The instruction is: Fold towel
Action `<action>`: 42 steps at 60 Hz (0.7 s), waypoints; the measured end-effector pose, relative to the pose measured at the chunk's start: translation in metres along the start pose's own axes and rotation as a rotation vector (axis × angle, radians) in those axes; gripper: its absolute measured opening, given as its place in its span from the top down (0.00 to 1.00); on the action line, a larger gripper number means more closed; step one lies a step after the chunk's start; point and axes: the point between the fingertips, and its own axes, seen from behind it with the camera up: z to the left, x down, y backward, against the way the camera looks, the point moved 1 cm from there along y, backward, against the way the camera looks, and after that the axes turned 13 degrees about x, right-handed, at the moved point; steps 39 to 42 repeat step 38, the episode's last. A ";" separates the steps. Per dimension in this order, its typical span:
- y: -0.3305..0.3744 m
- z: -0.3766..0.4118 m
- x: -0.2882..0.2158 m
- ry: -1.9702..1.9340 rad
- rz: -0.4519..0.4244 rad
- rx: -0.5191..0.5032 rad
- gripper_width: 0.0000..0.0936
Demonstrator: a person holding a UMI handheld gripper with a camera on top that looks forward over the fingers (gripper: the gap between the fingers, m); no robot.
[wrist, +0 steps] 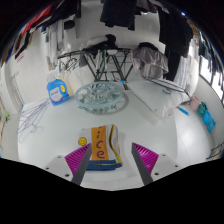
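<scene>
- Hand-held gripper (110,152): fingers spread wide, pinching nothing. Pink pads (80,158) face inward with a clear gap between them.
- Towel (104,141) lies on the white bench (150,125), just ahead of the fingertips and roughly centred between them. Not touched by either finger.
- Towel look: small orange/tan rectangle with dark marks along its middle, long axis pointing away from the gripper. Seems flat; can't tell if it's already folded or how many layers.
- My read: gripper is lined up on the near short edge, open for a pinch there, so that edge can be lifted and carried over to the far one.
- Bare bench around the towel gives room for the fold.
- Beyond the towel: round glass dish (100,97), blue container (57,92) to one side, metal-frame stand (108,62) further back. All well apart from the towel.
</scene>
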 end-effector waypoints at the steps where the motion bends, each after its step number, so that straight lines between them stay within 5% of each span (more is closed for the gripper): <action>1: 0.013 -0.004 -0.006 -0.001 0.000 -0.004 0.10; 17: 0.160 -0.053 -0.017 -0.003 -0.041 -0.017 0.10; 42: 0.185 -0.059 -0.003 -0.009 -0.045 -0.001 0.09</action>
